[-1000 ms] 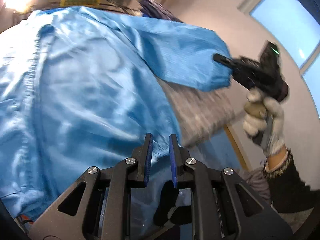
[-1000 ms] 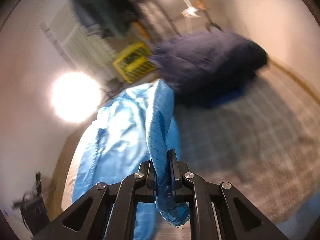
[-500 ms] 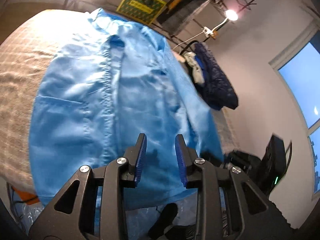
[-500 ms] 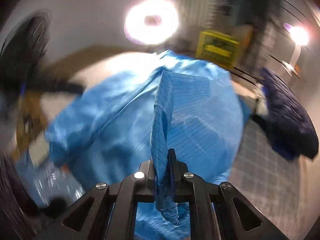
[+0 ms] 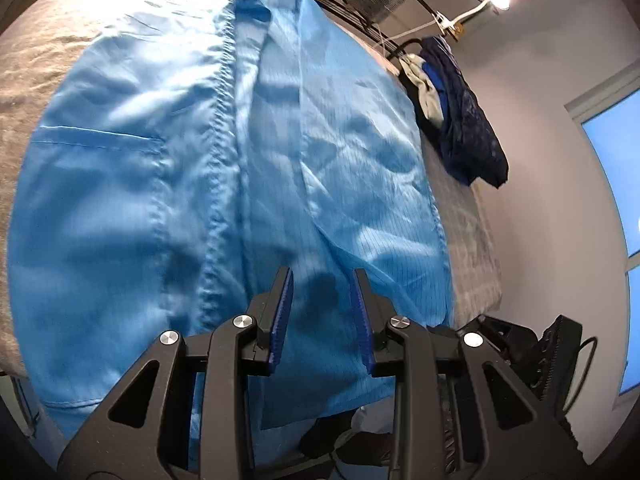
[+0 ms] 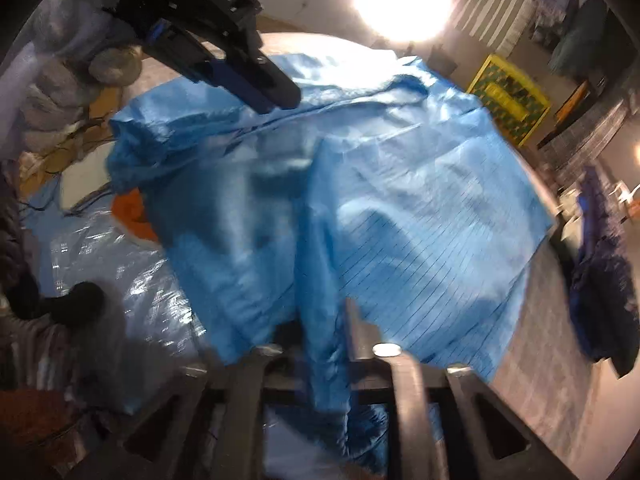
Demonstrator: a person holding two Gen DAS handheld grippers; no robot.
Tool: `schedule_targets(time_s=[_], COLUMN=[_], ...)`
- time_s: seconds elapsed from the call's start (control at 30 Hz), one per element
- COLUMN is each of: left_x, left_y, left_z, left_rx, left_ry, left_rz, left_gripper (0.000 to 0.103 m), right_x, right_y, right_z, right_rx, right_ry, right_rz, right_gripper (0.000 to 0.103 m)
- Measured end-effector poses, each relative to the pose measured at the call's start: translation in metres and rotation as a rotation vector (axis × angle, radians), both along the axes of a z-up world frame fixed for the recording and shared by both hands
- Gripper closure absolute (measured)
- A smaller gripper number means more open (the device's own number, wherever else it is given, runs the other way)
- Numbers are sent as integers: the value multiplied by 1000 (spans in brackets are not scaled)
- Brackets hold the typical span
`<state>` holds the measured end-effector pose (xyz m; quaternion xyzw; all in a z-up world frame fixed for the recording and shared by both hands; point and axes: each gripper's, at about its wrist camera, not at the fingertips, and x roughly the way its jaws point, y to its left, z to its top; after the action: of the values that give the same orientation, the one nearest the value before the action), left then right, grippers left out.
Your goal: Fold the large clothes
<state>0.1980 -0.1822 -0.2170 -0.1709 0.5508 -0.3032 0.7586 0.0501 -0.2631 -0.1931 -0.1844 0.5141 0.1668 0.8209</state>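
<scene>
A large light-blue coat (image 5: 192, 152) lies spread on a grey-covered bed (image 5: 36, 60), front seam up, its hem hanging over the near edge. My left gripper (image 5: 322, 280) is open and empty just above the coat's lower part; it also shows in the right wrist view (image 6: 276, 96). My right gripper (image 6: 324, 320) is shut on a fold of the coat's blue sleeve (image 6: 320, 288), held over the coat (image 6: 420, 184). The frame is blurred by motion.
A dark navy garment (image 5: 468, 120) lies at the bed's far right, also in the right wrist view (image 6: 600, 280). A yellow crate (image 6: 508, 100) stands behind the bed. Plastic sheeting (image 6: 108, 248) and an orange object (image 6: 132, 216) lie on the floor. A window (image 5: 616, 184) is at right.
My right gripper has carried the sleeve across and over the coat's body. My left gripper has opened a little wider and come lower over the hem.
</scene>
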Motion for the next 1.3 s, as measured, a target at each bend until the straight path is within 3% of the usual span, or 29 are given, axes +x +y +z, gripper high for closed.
schedule_targets(time_s=[0.17, 0.4, 0.5, 0.63, 0.8, 0.83, 0.97, 1.07, 1.23, 1.27, 1.3], left_x=[-14, -41, -47, -61, -105, -114, -131, -146, -163, -165, -168], left_y=[-2, -14, -34, -65, -92, -93, -88, -96, -116, -121, -124], left_z=[8, 28, 28, 13, -9, -9, 11, 21, -2, -5, -9], left_rx=[-8, 12, 46, 58, 192, 225, 185, 203, 271, 289, 309], left_ry=[-30, -122, -153, -135, -192, -221, -306, -397, -401, -407, -420], left_rz=[-25, -93, -138, -227, -397, -403, -358, -372, -431, -436, -439], left_gripper=[75, 68, 68, 68, 62, 62, 61, 60, 60, 60, 61], right_x=[-18, -23, -6, 29, 50, 54, 65, 72, 88, 93, 96], right_y=[-30, -120, -139, -158, -181, -185, -197, -206, -210, -210, -209], right_z=[24, 48, 33, -8, -35, -38, -37, -34, -43, -47, -48], right_rx=[244, 659, 668, 712, 788, 800, 848, 896, 894, 897, 899], right_ry=[29, -8, 43, 169, 212, 212, 180, 148, 156, 162, 161], right_rz=[-7, -237, -374, -557, -688, -702, -712, -710, -722, -726, -725], right_gripper=[56, 54, 55, 54, 51, 51, 51, 51, 51, 52, 63])
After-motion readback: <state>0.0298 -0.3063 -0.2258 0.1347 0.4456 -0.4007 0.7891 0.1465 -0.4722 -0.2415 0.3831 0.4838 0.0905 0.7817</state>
